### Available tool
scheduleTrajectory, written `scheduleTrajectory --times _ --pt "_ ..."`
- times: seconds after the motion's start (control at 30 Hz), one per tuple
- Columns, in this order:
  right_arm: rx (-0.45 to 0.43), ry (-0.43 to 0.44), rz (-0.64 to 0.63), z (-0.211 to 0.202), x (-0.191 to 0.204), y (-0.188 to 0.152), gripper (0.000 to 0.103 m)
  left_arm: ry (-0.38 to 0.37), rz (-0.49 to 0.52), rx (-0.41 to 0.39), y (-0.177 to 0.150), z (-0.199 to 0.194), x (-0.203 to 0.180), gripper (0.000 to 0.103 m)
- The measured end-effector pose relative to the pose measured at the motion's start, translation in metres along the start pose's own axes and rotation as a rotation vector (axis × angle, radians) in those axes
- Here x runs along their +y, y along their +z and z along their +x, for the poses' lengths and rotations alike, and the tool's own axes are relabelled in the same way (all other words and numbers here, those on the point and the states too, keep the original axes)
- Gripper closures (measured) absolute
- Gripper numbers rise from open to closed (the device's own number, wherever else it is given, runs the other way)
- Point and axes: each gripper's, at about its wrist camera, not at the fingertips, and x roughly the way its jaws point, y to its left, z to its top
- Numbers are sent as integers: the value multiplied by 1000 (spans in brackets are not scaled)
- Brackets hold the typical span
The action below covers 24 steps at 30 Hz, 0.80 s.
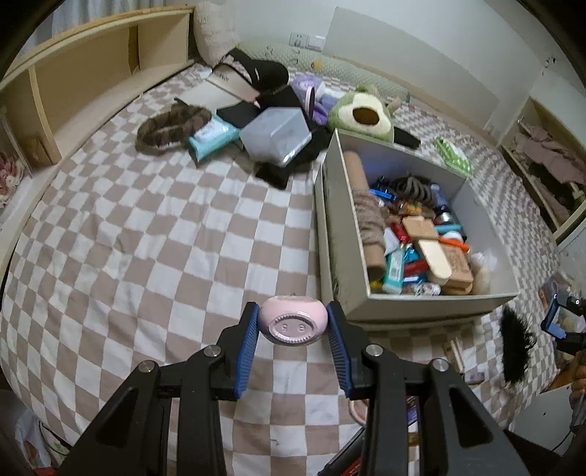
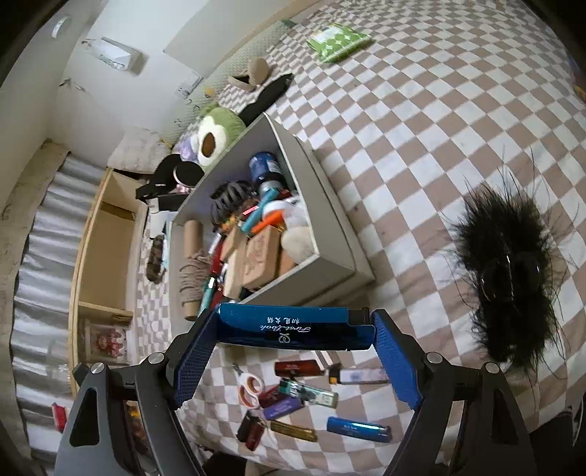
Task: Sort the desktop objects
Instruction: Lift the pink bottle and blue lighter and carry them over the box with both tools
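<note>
Lighters are the right side's business: the right gripper (image 2: pixel 293 331) clamps a glossy blue lighter (image 2: pixel 293 327) crosswise between its blue pads, above a scatter of more lighters (image 2: pixel 307 393) on the checkered bedsheet (image 2: pixel 421 128). The left gripper (image 1: pixel 293 324) pinches a small pink oval bottle (image 1: pixel 293 322), just beside the open grey box (image 1: pixel 421 298), which is packed with sorted items.

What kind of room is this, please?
Most likely a bedroom: a checked bedsheet, an avocado plush toy beside a pillow, and clothes on shelves.
</note>
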Motion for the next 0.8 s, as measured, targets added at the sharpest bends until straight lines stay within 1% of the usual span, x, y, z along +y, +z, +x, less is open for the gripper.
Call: scheduleTrajectory --times 0.2,0.3,0.4,0.5,0.8 --pt "-37 25 -40 4 24 13 19 -9 -10 -52 14 -14 -5 66" --pt "-38 34 -61 16 40 19 19 -13 -33 -75 21 -19 -8 66" --pt "-27 34 -81 31 52 23 19 -33 -53 -91 27 -22 -12 66" --pt "-15 7 -114 50 64 25 19 -41 -55 -115 31 -25 -19 66" --pt "10 -129 -267 102 90 28 19 -91 -48 -150 42 -30 -41 66"
